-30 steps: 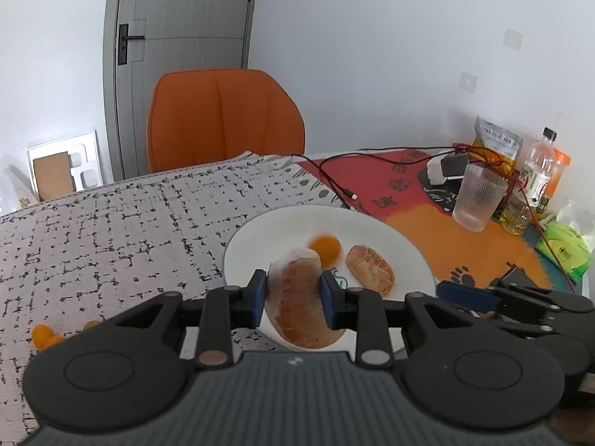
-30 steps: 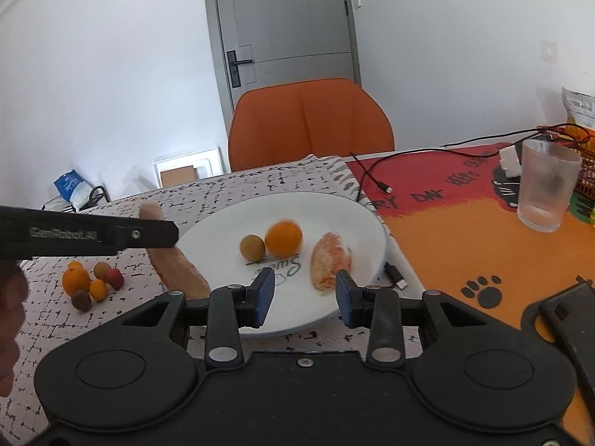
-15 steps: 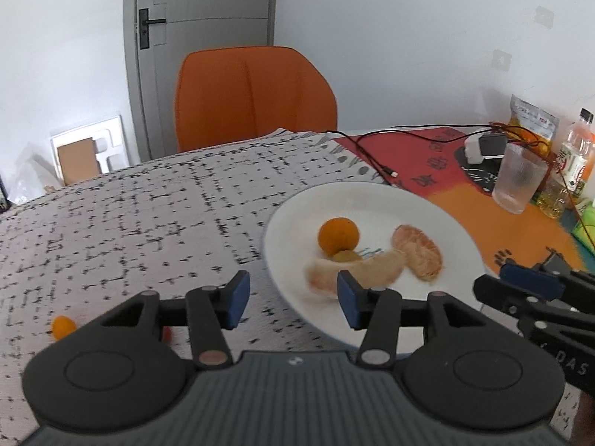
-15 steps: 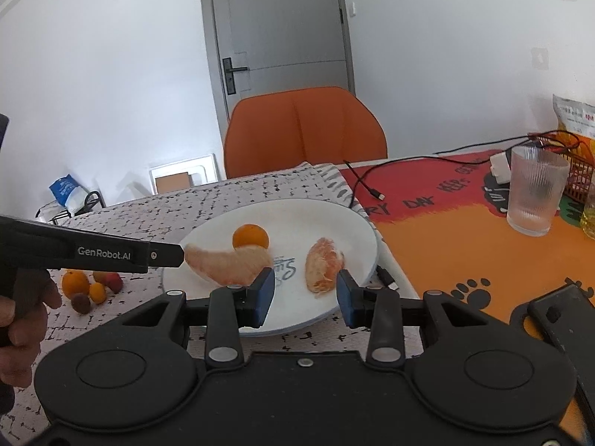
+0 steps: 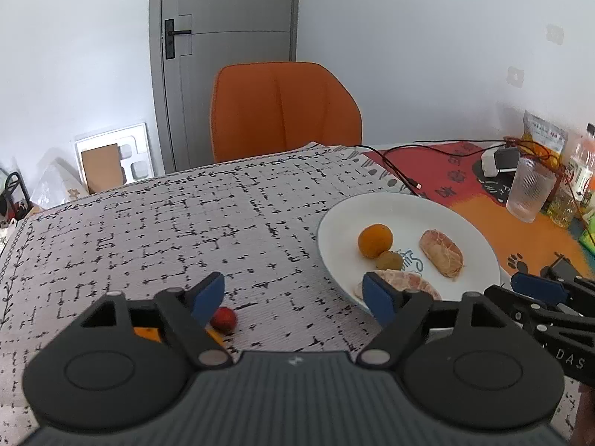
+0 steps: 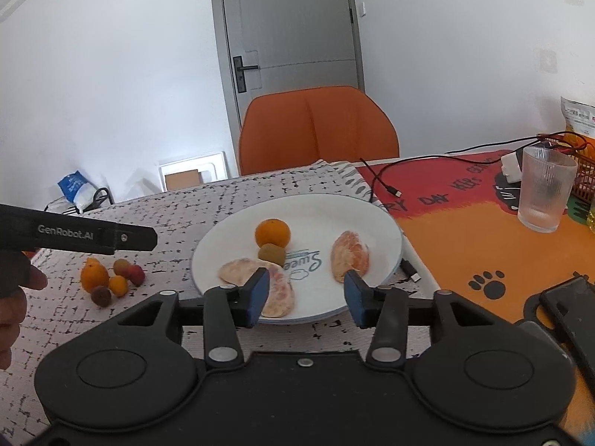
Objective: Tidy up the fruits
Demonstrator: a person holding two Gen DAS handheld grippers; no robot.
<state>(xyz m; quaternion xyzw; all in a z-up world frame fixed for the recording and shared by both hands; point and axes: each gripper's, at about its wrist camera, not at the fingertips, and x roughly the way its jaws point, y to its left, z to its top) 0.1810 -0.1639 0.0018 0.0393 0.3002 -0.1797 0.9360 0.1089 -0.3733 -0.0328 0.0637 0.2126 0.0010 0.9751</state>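
Fruits sit partly on your white plate [image 6: 386, 234]: a mandarin [image 6: 272, 233], a small brown-green fruit [image 6: 272, 252] touching it, and two peeled citrus pieces [image 6: 256, 278], one near each side. A cluster of small fruits [image 6: 109, 278] lies on the bench left of the plate. Your left gripper [image 5: 293, 295] has its jaws spread wide, holding nothing. Your right gripper [image 6: 306, 293] is likewise released above the plate's near rim.

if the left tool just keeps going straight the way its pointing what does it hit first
Probably the patterned tablecloth: the open left tool frames only bare cloth. The small red fruit sits near its left finger, the white plate off right. Depth is unclear.
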